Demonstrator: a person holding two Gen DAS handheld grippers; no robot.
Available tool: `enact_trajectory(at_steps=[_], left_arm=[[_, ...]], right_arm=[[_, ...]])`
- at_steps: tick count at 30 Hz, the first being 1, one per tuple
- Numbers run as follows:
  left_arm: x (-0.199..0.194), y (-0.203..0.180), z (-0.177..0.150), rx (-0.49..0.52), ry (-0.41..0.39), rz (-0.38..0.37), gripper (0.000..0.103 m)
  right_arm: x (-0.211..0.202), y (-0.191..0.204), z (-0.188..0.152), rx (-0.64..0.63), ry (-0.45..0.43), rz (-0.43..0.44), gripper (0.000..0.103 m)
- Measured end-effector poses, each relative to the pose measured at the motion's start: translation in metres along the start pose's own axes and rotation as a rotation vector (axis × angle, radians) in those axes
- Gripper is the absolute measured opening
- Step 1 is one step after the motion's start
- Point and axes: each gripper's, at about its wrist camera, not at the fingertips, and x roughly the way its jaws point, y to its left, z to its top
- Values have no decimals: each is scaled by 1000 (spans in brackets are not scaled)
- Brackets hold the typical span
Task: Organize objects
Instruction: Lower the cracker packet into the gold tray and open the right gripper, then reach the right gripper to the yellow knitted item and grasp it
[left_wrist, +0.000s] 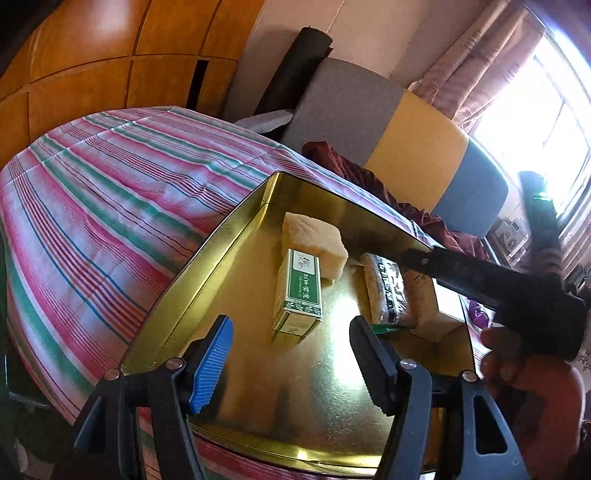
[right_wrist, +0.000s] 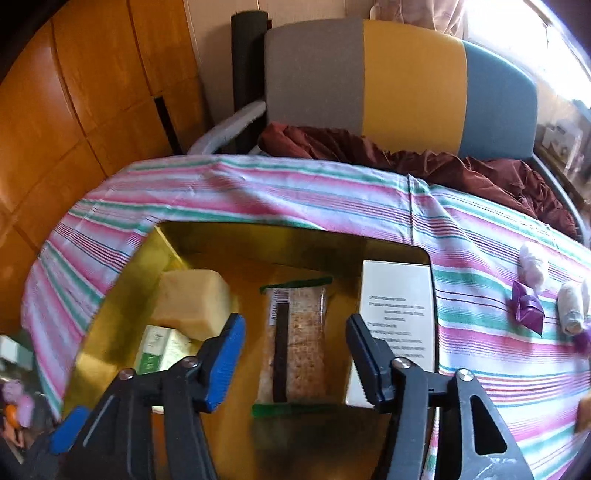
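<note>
Four items already lie in the gold tin (right_wrist: 110, 332); purple wrapper (right_wrist: 528, 308) and white rolls (right_wrist: 570, 306) remain on the table (right_wrist: 498, 369). Both grippers' fingers (left_wrist: 212, 369) (right_wrist: 225, 365) gape wide, holding nothing.

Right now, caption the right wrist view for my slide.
Open right claw poised over wrapped cracker pack in gold tin, between yellow sponge and white box.

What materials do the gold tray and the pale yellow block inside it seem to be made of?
The gold tray looks like thin metal with a glossy lacquered finish: its walls mirror the objects inside. The pale yellow block looks like soft foam or sponge, matte and slightly porous, with rounded edges; this cannot be told for certain.
</note>
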Motion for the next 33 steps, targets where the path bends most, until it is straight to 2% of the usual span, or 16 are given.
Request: enact_trajectory(at_steps=[4, 7, 11, 17, 24, 33], left_arm=[[0, -2, -2, 2, 4, -13, 66], [0, -9, -5, 22, 12, -28, 66], [1, -23, -13, 51, 38, -94, 66], [-3, -45, -22, 129, 43, -141, 66], [-9, -63, -28, 181, 53, -215, 66], [-19, -86, -44, 268, 44, -285, 66]], right_arm=[[-32, -12, -6, 28, -54, 52, 69], [-51, -22, -12, 36, -87, 47, 73], [-65, -37, -21, 47, -96, 32, 76], [-69, -65, -37, 84, -74, -8, 76], [-72, -111, -58, 168, -40, -94, 77], [-67, -169, -109, 256, 57, -162, 77]])
